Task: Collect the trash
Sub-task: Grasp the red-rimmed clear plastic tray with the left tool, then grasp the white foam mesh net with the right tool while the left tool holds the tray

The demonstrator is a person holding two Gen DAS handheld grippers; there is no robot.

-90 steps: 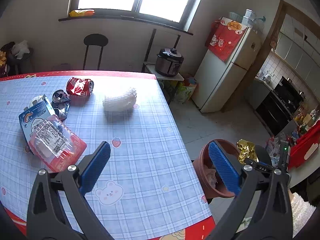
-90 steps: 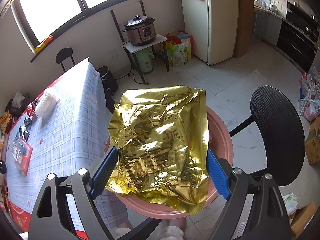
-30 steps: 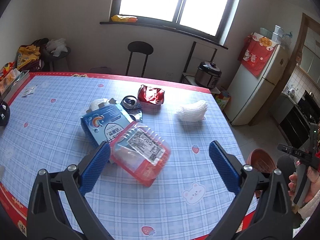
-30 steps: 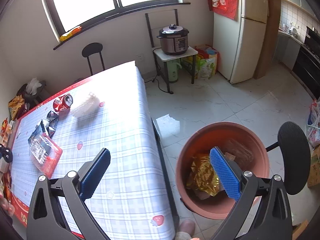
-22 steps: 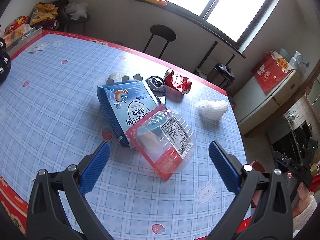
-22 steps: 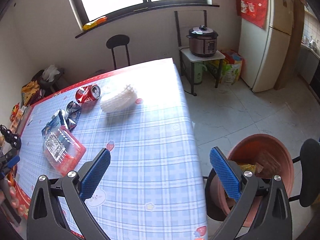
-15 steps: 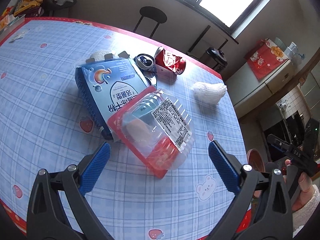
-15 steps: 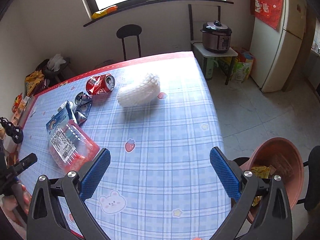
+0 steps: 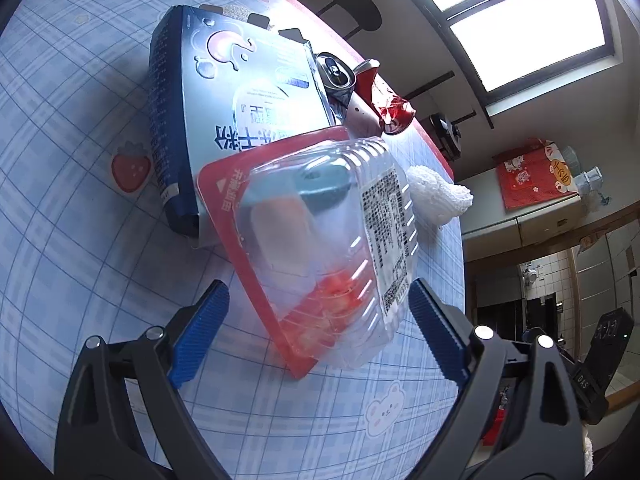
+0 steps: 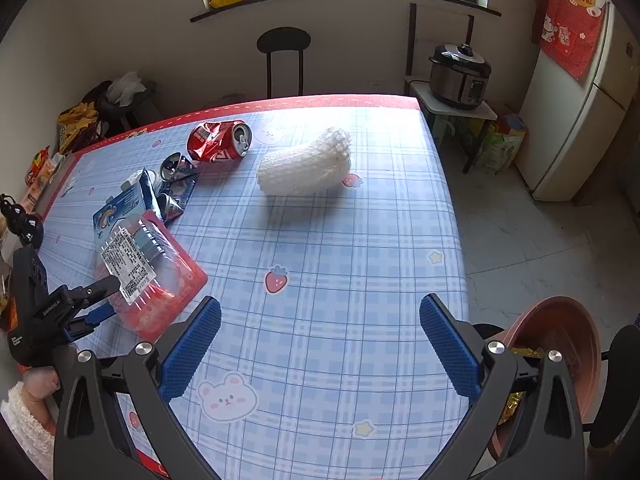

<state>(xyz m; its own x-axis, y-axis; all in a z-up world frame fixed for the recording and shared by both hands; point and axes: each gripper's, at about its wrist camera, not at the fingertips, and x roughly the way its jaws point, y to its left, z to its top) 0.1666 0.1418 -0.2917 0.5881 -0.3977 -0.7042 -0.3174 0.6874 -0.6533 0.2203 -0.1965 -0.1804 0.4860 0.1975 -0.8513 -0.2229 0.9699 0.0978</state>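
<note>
Item: clear plastic clamshell tray (image 9: 320,248) with red base and printed label, lying flat on the checked tablecloth (image 10: 340,280), its far corner overlapping the blue carton (image 9: 224,92).

Position relative to our grippers: we find the tray directly ahead of the left gripper (image 9: 316,328), its near end already between the two blue pads. Neither pad touches it; the jaws stand wide and are closing. In the right wrist view the same gripper reaches the tray from the table's left edge. The right gripper (image 10: 320,344) hovers over bare cloth, jaws wide with nothing between them, and the tray lies well off to its left. We judge the left hand the nearer by far.

Orientation: the tray's long axis runs from its near end, at the left gripper, away toward the carton, tilted slightly leftward in the left wrist view. The jaws therefore span its short width, which we judge suits a squeeze across the sides.

Other trash on the cloth: crushed red can (image 10: 220,140), flattened cans (image 10: 176,184), white foam netting (image 10: 304,168). Destination, as we judge: terracotta-coloured bin (image 10: 560,340) beside the table's right edge.
</note>
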